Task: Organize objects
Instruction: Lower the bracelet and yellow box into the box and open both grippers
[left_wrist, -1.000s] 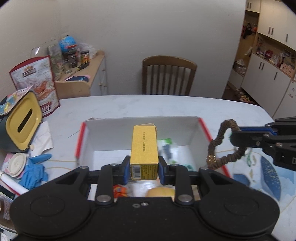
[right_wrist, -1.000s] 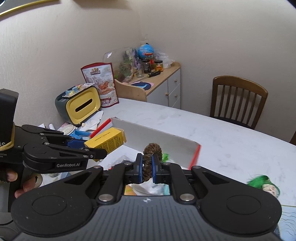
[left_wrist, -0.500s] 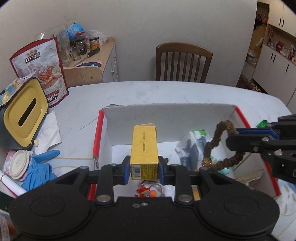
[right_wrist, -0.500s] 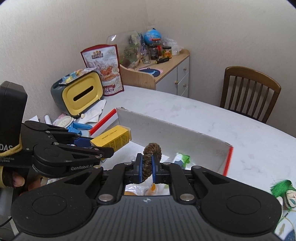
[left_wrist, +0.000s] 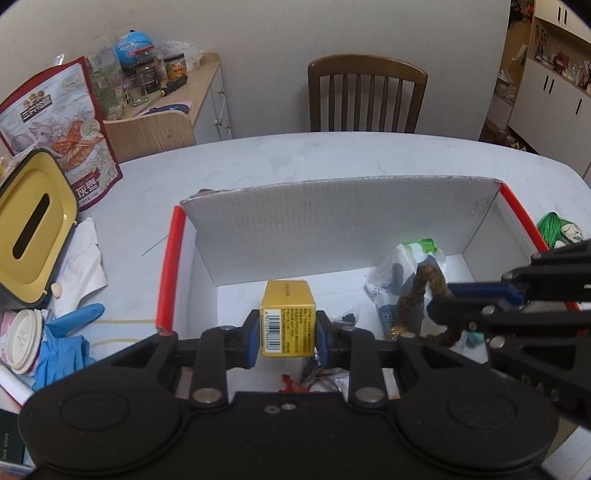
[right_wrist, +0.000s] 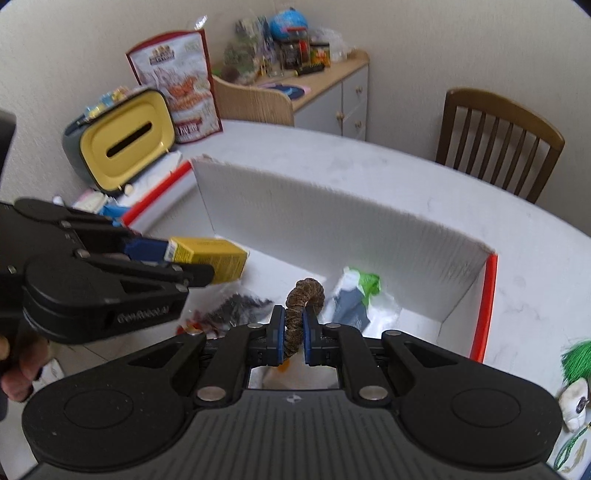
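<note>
My left gripper (left_wrist: 287, 334) is shut on a small yellow box (left_wrist: 287, 321) and holds it above the floor of a white cardboard box with red edges (left_wrist: 343, 229). The same yellow box (right_wrist: 210, 256) shows at the left of the right wrist view. My right gripper (right_wrist: 293, 334) is shut on a brown bead bracelet (right_wrist: 301, 306), which also hangs over the cardboard box's right half (left_wrist: 421, 299). Inside the cardboard box lie a white and green plastic bag (left_wrist: 402, 266), dark small items (right_wrist: 236, 306) and red bits.
A yellow-lidded bin (left_wrist: 31, 221), a red snack bag (left_wrist: 62, 125), blue gloves (left_wrist: 62, 343) and tissues crowd the table's left side. A green-haired doll (right_wrist: 576, 369) lies right of the cardboard box. A wooden chair (left_wrist: 367, 96) stands behind the table, a cabinet (left_wrist: 177, 103) at back left.
Both grippers have moved forward and down into the cardboard box, still holding the yellow box and the bracelet. The box walls now stand closer and higher in both views.
</note>
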